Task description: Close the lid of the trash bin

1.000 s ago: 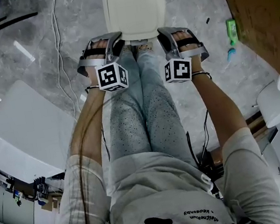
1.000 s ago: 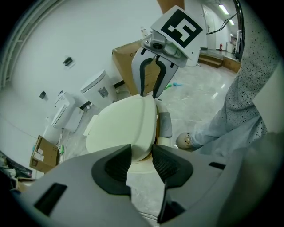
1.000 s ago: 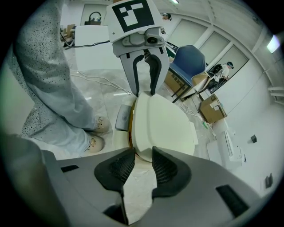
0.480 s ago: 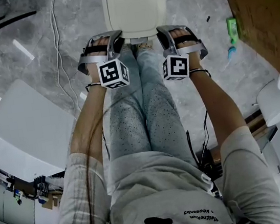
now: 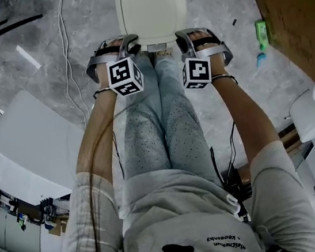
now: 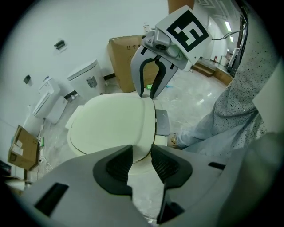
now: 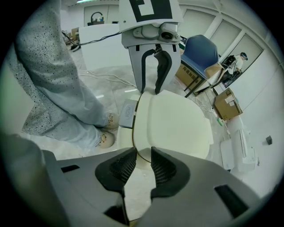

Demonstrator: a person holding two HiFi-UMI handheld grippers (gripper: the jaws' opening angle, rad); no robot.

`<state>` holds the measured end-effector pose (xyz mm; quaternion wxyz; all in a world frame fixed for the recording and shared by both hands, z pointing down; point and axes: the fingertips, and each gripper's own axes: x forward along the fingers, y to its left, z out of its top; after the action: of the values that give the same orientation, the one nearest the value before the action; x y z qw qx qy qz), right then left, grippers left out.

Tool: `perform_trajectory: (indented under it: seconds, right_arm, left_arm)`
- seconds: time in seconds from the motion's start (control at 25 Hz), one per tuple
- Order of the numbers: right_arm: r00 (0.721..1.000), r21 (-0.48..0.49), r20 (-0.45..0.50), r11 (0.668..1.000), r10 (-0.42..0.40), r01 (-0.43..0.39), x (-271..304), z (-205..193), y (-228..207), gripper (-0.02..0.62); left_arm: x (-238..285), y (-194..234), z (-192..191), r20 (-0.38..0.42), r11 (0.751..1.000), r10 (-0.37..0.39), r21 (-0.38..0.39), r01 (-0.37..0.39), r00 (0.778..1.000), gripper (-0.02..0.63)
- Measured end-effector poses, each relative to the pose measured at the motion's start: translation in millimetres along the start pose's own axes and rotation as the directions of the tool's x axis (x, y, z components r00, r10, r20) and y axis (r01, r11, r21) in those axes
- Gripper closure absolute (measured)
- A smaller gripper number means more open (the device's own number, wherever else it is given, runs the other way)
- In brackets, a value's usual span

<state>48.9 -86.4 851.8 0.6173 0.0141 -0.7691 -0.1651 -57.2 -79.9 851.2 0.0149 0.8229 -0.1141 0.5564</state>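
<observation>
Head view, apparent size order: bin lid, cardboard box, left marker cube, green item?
Largest, too close to rank: cardboard box, bin lid (both cropped).
Then left marker cube, nearer the camera.
Smallest: green item.

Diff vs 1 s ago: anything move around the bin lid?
The left gripper and right gripper crept slightly toward the trash bin lid. Their jaws have just been closing a little but are apart, gripping nothing, with only the lid's near edge visible through the gaps. The lid stayed down and the cardboard box is unmoved.

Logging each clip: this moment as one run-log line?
bin lid down | left gripper open, jaws just closing, nothing between, at lid's near edge | right gripper likewise
</observation>
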Motion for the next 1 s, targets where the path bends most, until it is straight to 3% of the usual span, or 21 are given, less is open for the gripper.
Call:
perform_trajectory:
  seconds: [0.2, 0.28, 0.64, 0.88, 1.0]
  right_arm:
    - [0.996, -0.017, -0.015, 0.996, 0.086, -0.086, 1.0, 2.1, 0.9, 0.482]
    - [0.991, -0.013, -0.025, 0.991, 0.135, -0.135, 1.6, 2.7, 3.4, 0.522]
    - [0.97, 0.084, -0.046, 0.968, 0.241, -0.236, -1.7, 3.5, 3.0, 0.522]
    - [0.984, 0.102, 0.003, 0.978, 0.18, -0.179, -25.0, 22.3, -10.8, 0.522]
    - [0.991, 0.135, 0.022, 0.981, 0.135, -0.137, -47.5, 32.5, -26.8, 0.522]
  left_arm:
    - [2.0, 0.5, -1.3, -0.015, 0.996, -0.087, -0.032, 0.086, 0.996, 0.462]
    - [1.8, 0.7, -1.7, -0.025, 0.994, -0.108, -0.03, 0.107, 0.994, 0.463]
    - [0.0, -0.8, 0.8, -0.076, 0.986, -0.161, -0.056, 0.157, 0.984, 0.462]
    - [-15.0, 8.7, 9.9, -0.091, 0.99, -0.125, -0.076, 0.118, 0.988, 0.463]
    - [-36.2, 21.9, 22.9, -0.069, 0.992, -0.1, -0.089, 0.093, 0.993, 0.507]
